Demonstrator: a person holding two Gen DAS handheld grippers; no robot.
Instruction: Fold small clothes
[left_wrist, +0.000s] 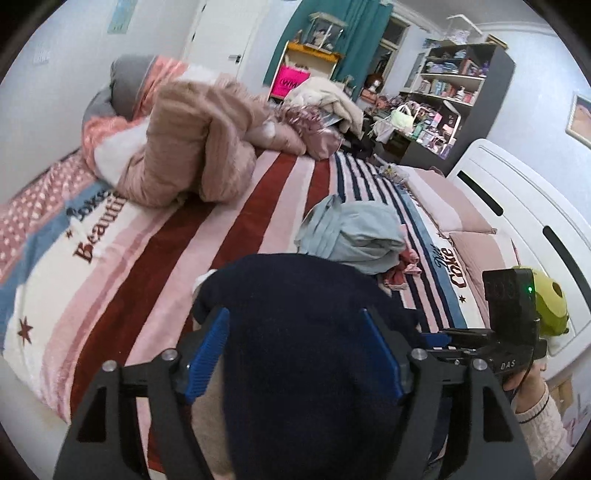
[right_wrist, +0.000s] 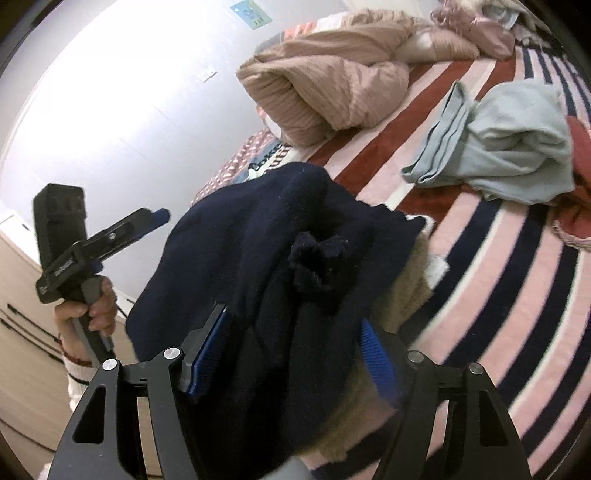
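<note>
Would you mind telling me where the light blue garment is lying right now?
The light blue garment lies crumpled on the striped blanket, just beyond the navy knit and beside a small red piece.

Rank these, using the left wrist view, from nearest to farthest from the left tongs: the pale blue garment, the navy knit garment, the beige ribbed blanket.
1. Navy knit garment, between the left tongs.
2. Pale blue garment, beyond, slightly right.
3. Beige ribbed blanket, far left on the bed.

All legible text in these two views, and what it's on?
"Beauti", cut off by the heaped beige quilt: striped blanket
"Diet Coke": same blanket, right edge
"DAS": body of the right tongs
"WM", partly hidden: pink sign
Dark word above "Beauti", wall posters, shelf items: too blurred or too small to read.
</note>
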